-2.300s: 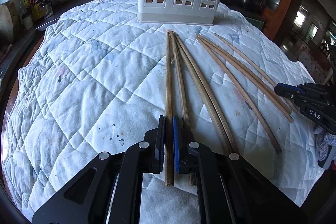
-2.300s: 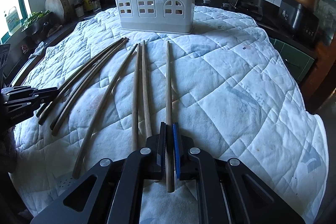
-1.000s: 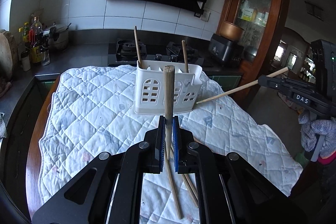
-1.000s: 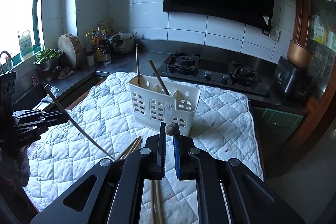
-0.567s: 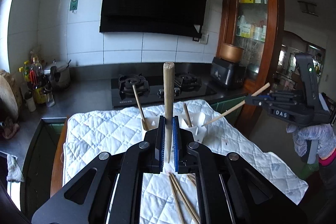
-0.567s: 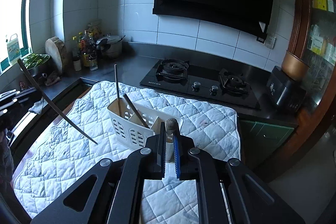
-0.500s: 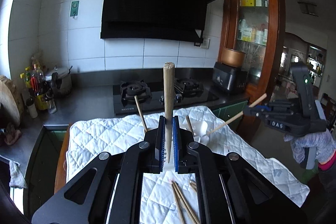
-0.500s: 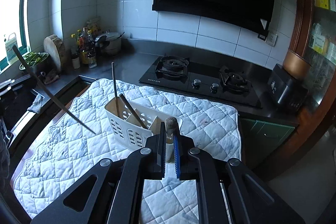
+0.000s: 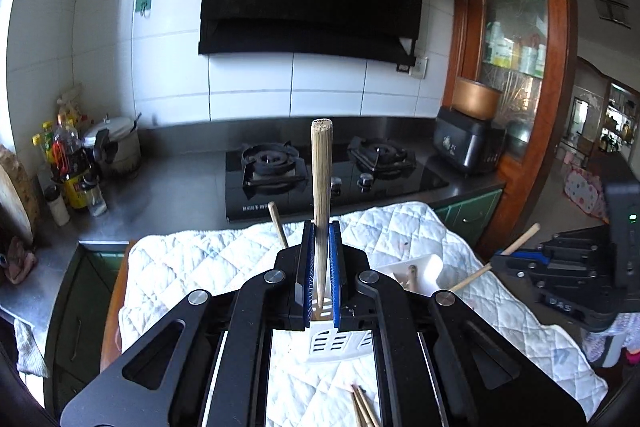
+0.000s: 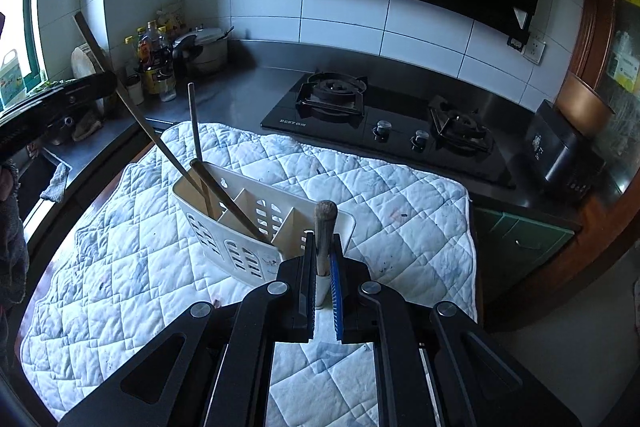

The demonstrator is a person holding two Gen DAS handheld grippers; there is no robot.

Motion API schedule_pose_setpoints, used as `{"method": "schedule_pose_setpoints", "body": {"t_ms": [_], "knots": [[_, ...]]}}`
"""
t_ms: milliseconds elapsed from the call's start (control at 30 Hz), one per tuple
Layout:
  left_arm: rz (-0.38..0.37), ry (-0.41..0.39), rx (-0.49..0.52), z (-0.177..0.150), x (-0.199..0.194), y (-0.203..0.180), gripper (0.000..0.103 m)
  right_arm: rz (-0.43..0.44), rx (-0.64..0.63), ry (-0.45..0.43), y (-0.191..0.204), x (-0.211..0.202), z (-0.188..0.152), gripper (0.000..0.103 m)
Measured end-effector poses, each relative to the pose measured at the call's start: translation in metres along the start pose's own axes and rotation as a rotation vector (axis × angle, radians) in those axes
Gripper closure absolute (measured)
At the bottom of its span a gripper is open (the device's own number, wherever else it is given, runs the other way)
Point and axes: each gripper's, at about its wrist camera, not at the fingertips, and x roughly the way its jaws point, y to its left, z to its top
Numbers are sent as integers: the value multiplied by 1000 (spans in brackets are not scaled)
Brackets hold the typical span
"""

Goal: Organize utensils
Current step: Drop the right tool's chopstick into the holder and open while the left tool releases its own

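The left gripper (image 9: 321, 267) has its jaws closed on a pale chopstick (image 9: 321, 187), held upright with its blunt end up; its tip points down at the white caddy (image 9: 336, 341) directly below; loose chopsticks (image 9: 362, 409) lie on the quilt (image 9: 200, 259) nearer the tool. The right gripper (image 10: 321, 283) pinches a darker chopstick (image 10: 325, 227) the same way, above the caddy's near end compartment; two sticks (image 10: 200, 163) lean in the far compartment.
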Motion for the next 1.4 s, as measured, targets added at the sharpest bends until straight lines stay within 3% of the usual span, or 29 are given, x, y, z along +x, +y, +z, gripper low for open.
{"method": "schedule_pose_setpoints", "body": {"t_ms": [267, 633, 733, 867, 967, 1200, 1400], "knots": [[-5, 98, -38, -20, 38, 16, 97, 9, 12, -28, -4, -2, 0, 95], [-19, 155, -49, -34, 62, 20, 95, -22, 14, -141, -6, -47, -17, 66], [-23, 155, -45, -32, 61, 19, 94, -14, 18, -171, -5, -63, -30, 64], [-24, 138, -35, -29, 48, 17, 94, -3, 23, -202, 1, -81, -53, 57], [-11, 109, -35, -29, 28, 16, 72, 22, 35, -206, 6, -89, -74, 55], [-27, 58, -28, -50, -31, 12, 70, 49, 47, -165, 24, -87, -139, 55], [-39, 49, -37, -95, -78, 10, 63, 76, 69, -85, 36, -68, -197, 58]]}}
